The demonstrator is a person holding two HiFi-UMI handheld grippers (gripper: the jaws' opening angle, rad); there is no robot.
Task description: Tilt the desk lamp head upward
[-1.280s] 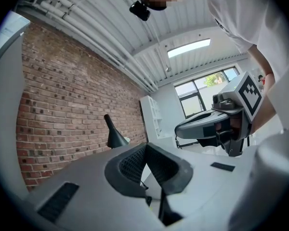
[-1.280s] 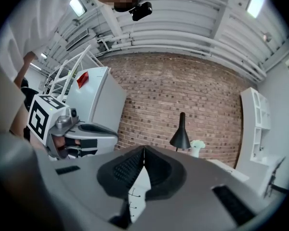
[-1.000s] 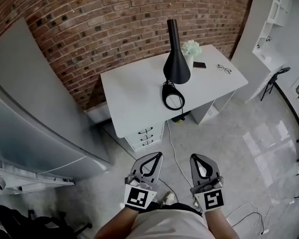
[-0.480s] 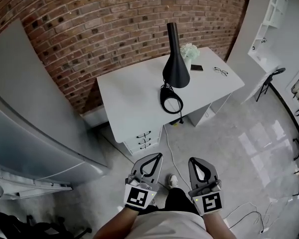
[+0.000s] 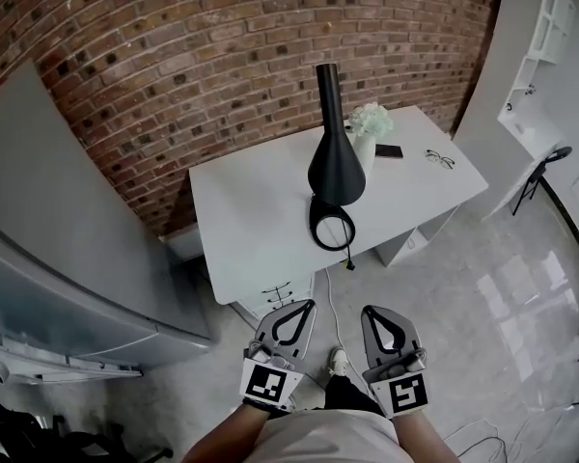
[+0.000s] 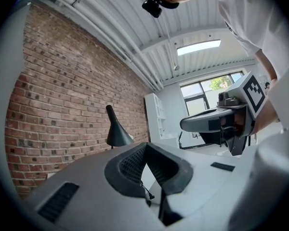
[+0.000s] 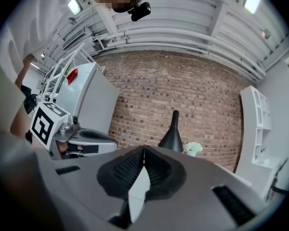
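A black desk lamp [image 5: 335, 160] stands on the white desk [image 5: 251, 201], with its cone head hanging down over its ring-shaped base [image 5: 332, 226]. My left gripper [image 5: 306, 304] and right gripper [image 5: 368, 310] are held side by side low in the head view, well short of the desk, both shut on nothing. The lamp [image 6: 116, 132] shows far beyond the shut jaws of the left gripper [image 6: 145, 144] in the left gripper view. Past the shut right gripper [image 7: 144, 149], the lamp [image 7: 173, 134] is also distant in the right gripper view.
A vase of white flowers [image 5: 370, 122], a phone [image 5: 388, 150] and glasses [image 5: 439, 158] lie on the desk behind the lamp. A drawer unit [image 5: 282, 291] sits under the desk, and a cable [image 5: 339, 287] trails on the floor. A grey cabinet [image 5: 68, 239] stands left, white shelving [image 5: 545, 27] right.
The desk and lamp have come nearer and more central in the head view as the person steps toward them. Both grippers stay shut and side by side.
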